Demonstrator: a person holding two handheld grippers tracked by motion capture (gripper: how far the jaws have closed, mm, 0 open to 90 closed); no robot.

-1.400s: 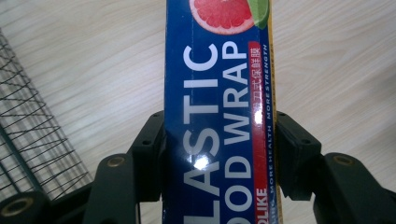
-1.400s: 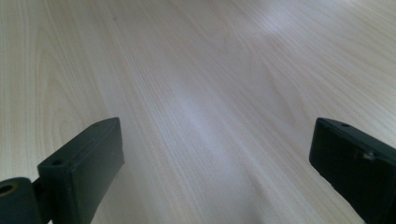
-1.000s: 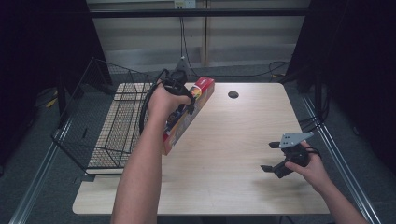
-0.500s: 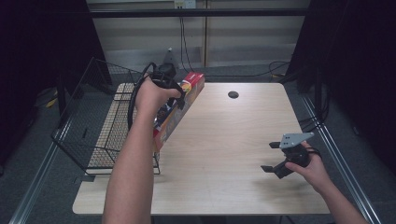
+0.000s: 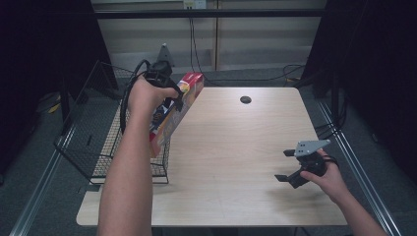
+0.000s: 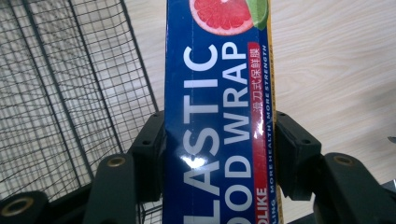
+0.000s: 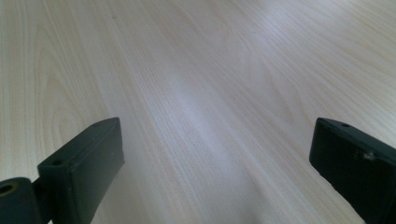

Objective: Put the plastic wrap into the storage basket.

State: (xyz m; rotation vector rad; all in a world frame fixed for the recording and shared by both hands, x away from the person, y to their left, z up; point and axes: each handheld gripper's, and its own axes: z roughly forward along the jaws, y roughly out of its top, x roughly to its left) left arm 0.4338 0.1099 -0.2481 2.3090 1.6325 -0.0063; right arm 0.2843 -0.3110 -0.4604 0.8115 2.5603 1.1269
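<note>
Clamping the plastic wrap box (image 6: 219, 116) across its narrow width, the left gripper (image 5: 164, 91) holds it tilted over the wire basket (image 5: 88, 147) at the table's (image 5: 236, 162) left edge. The long, light, stiff carton probably crushes easily, so a mid-length grip suits it. The right gripper (image 5: 295, 167) rests near the right edge, jaws apart.

You see the tabletop (image 5: 236, 162) from above; each tool camera looks along its jaws, close, sharing that tabletop.

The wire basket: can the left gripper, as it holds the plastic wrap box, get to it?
Probably yes. The left gripper holds the plastic wrap box beside the wire basket, whose top is open.
</note>
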